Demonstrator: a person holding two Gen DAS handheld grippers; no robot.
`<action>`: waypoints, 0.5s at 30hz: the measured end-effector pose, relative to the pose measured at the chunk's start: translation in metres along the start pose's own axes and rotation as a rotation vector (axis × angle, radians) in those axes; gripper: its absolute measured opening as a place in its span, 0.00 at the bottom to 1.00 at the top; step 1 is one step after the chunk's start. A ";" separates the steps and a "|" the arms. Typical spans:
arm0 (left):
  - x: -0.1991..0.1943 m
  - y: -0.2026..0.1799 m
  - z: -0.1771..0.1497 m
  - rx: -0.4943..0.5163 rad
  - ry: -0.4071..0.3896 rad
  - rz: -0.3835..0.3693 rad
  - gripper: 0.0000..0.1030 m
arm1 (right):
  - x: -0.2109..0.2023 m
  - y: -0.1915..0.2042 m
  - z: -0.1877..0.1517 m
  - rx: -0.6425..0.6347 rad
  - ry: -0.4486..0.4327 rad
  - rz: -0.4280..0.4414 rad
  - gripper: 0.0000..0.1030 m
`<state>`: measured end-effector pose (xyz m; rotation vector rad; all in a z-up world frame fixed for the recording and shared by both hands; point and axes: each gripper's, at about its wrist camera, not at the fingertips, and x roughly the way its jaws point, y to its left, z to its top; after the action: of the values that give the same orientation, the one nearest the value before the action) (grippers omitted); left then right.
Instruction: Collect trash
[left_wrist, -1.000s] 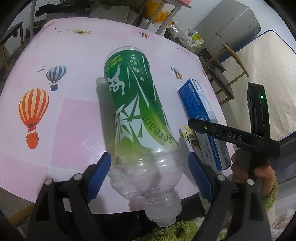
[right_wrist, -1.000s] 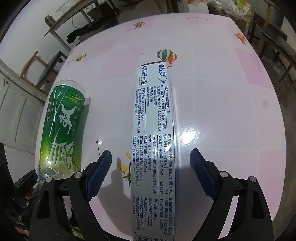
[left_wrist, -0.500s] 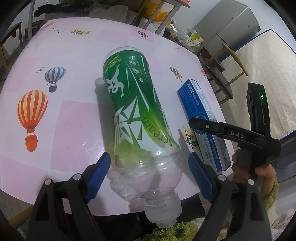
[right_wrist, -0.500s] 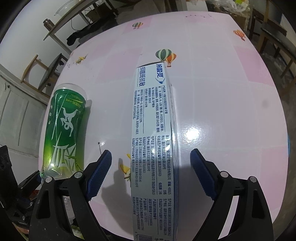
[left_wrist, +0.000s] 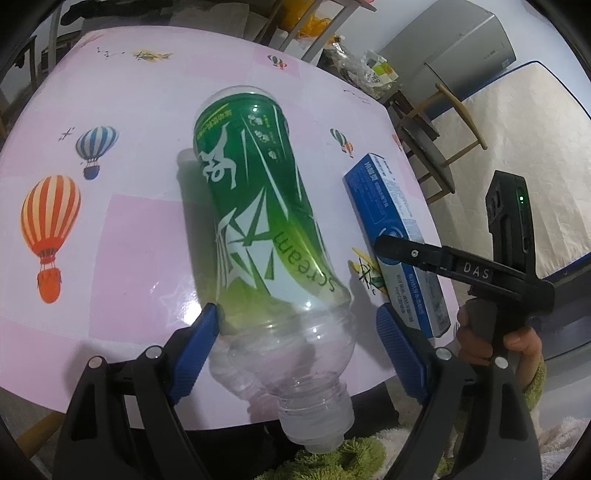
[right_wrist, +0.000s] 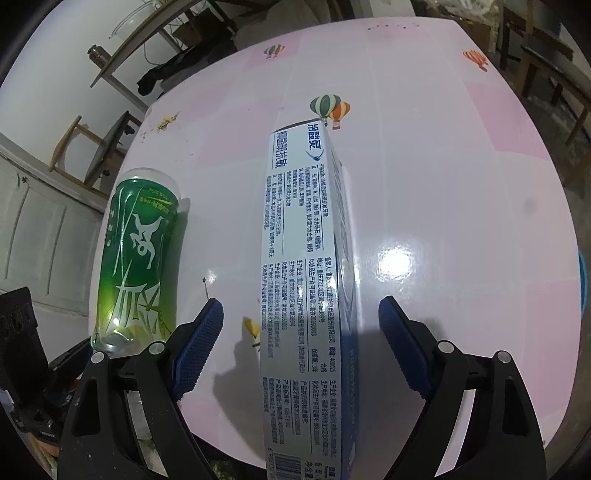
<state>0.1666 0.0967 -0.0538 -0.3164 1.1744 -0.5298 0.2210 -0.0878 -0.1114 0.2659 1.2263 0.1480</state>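
empty plastic bottle (left_wrist: 266, 236) lying on table (left_wrist: 122, 236).

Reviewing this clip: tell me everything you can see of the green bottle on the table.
The bottle is clear plastic with a green wrap label bearing white graphics and the word "scream". It looks empty. It lies on its side on the pink table, base pointing away, its clear shoulder and neck sticking out over the near edge. No cap can be made out. The left claw straddles its shoulder, open; one blue pad looks to be at or near the label edge, the other clear. A blue box lies beside it, apart.
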 end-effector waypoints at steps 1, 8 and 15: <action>0.001 -0.001 0.002 0.003 0.001 -0.001 0.82 | 0.000 0.000 0.000 -0.002 0.003 0.002 0.79; 0.011 -0.003 0.017 0.024 0.012 0.019 0.81 | -0.002 -0.003 0.003 -0.013 0.029 0.014 0.76; 0.022 0.009 0.032 -0.025 0.049 0.001 0.81 | -0.001 0.001 0.004 -0.047 0.044 0.009 0.72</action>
<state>0.2046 0.0906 -0.0644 -0.3260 1.2293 -0.5246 0.2241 -0.0873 -0.1086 0.2287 1.2634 0.1912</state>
